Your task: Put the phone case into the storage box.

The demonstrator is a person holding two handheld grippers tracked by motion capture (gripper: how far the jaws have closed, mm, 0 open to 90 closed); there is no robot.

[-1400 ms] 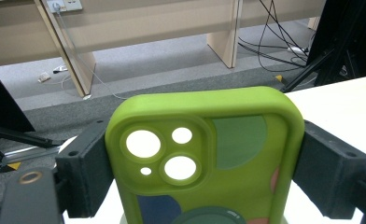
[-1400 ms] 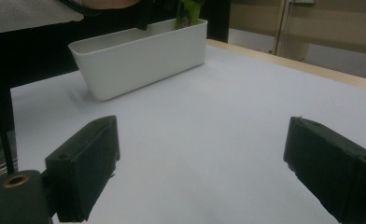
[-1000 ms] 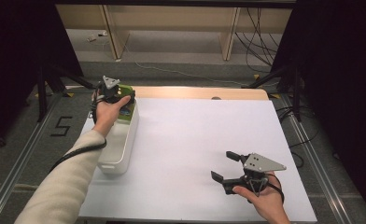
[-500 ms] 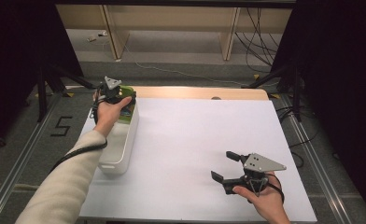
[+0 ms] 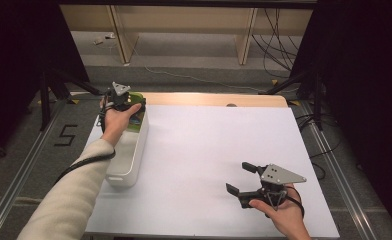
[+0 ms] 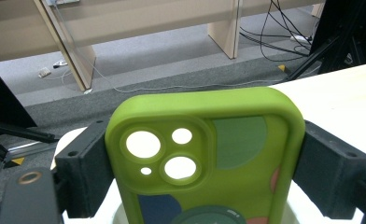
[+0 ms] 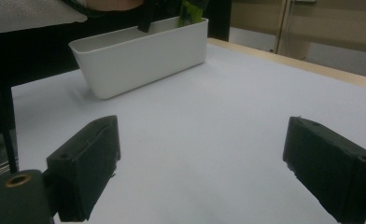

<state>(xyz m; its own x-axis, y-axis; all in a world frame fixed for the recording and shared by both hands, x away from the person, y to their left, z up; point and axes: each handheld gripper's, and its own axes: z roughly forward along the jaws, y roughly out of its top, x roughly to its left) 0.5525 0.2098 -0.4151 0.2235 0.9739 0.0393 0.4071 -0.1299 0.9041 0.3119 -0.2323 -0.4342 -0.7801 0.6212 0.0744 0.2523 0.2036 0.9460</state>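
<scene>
the left gripper (image 6: 204,158) has its jaws clenched on a green phone case (image 6: 204,154), one black pad on each long edge, so the case stands upright with its camera cut-outs toward the lens — a side grip like this keeps the flat back free and lets the case go down edge-first. in the high view that gripper (image 5: 126,107) sits at about ten o'clock on the desk (image 5: 214,150), over the far end of a white bin (image 5: 126,155), and the case (image 5: 136,96) shows as a sliver of green just past the hand (image 5: 115,120). the lower end of the case seems to be at or inside the bin's rim, though how deep it reaches cannot be told. the bin is long and narrow and lies along the left edge of the white desk top, which would explain why the case is held on end: it looks easier to slip in that way than flat. the right gripper (image 5: 246,182) rests at about five o'clock, well apart from the bin, its jaws released with nothing between them; in the right gripper view the two pads (image 7: 85,161) frame bare desk, with the bin (image 7: 139,56) off toward eleven o'clock. my guess is that this hand is simply parked out of the way — near enough to steady the bin if it should slide.
</scene>
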